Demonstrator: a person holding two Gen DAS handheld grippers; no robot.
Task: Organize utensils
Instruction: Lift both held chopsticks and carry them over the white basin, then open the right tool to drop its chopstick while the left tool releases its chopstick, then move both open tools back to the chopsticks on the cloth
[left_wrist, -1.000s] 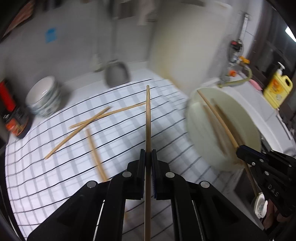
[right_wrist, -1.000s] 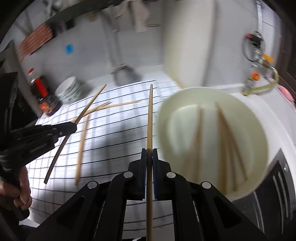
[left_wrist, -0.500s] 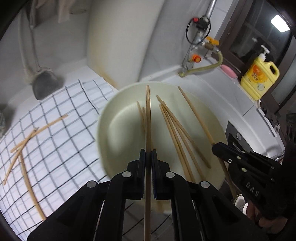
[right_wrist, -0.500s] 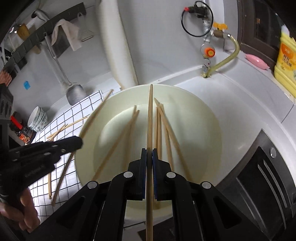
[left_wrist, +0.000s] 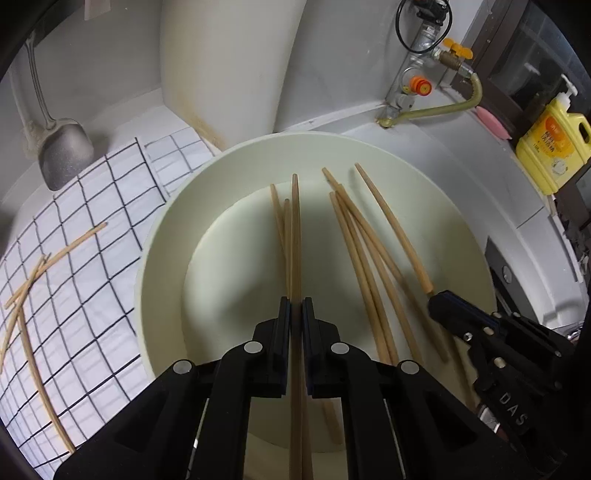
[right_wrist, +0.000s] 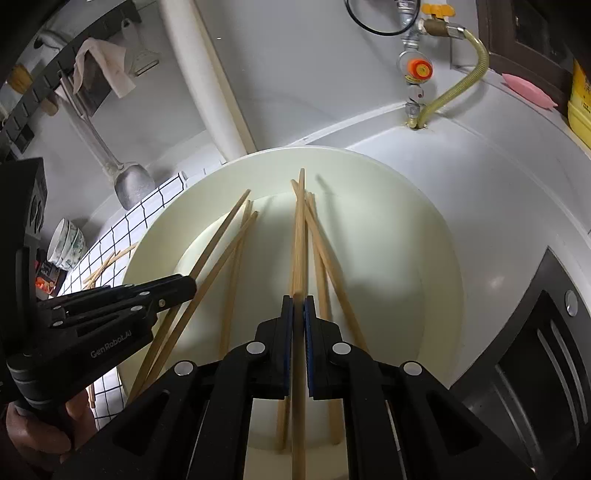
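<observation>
We see left gripper (left_wrist: 294, 304) and right gripper (right_wrist: 298, 302) each pinching one chopstick (left_wrist: 295, 229) lengthwise, tips over bowl (left_wrist: 155, 236).

Both claws are pinched down tight right now. The left claw (left_wrist: 294, 306) has its two black fingers nearly together with just a thin stick (left_wrist: 295, 236) clamped between the pads, pointing straight ahead along the fingers. Same deal with the right claw (right_wrist: 299, 304), blue-edged pads squeezed on its own stick (right_wrist: 300, 236). From the left wrist view the right claw shows up at lower right, angled in toward the middle, tip gripping its stick's end. From the right wrist view the left claw comes in from the left, tilted slightly up, and you can see the person's left hand (right_wrist: 33, 435) wrapped around the handle at the bottom corner.
</observation>
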